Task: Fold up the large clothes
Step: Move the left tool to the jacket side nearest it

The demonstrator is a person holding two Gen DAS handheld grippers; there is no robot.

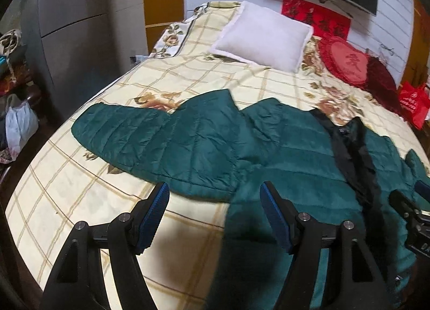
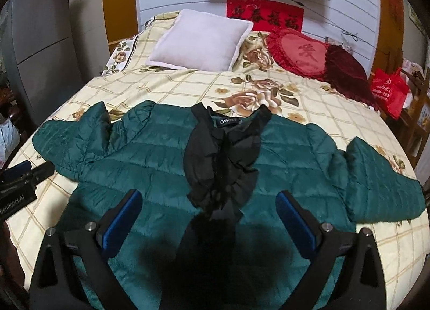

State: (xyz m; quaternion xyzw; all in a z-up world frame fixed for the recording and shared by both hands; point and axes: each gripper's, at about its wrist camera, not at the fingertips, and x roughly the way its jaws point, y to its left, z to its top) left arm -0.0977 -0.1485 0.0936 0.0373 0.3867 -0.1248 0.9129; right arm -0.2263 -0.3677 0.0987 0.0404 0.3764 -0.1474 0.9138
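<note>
A dark green quilted jacket point(image 2: 150, 159) lies spread flat on the bed, front up, sleeves out to both sides, black lining and collar point(image 2: 228, 148) showing down the middle. In the left wrist view the jacket point(image 1: 204, 148) lies ahead, its left sleeve point(image 1: 121, 127) stretched toward the bed's left side. My left gripper point(image 1: 215, 197) is open and empty, hovering over the jacket's lower left edge. My right gripper point(image 2: 209, 202) is open and empty above the jacket's middle. Each gripper also shows at the edge of the other's view, the left one in the right wrist view point(image 2: 24, 178) and the right one in the left wrist view point(image 1: 414, 202).
The bed has a cream checked floral sheet point(image 2: 322, 111). A white pillow point(image 2: 199, 44), a red heart cushion point(image 2: 303, 52) and a dark red cushion point(image 2: 346, 73) lie at the head. A red bag point(image 2: 389, 89) stands on the right, a grey cabinet point(image 1: 72, 28) and bags point(image 1: 18, 124) on the left.
</note>
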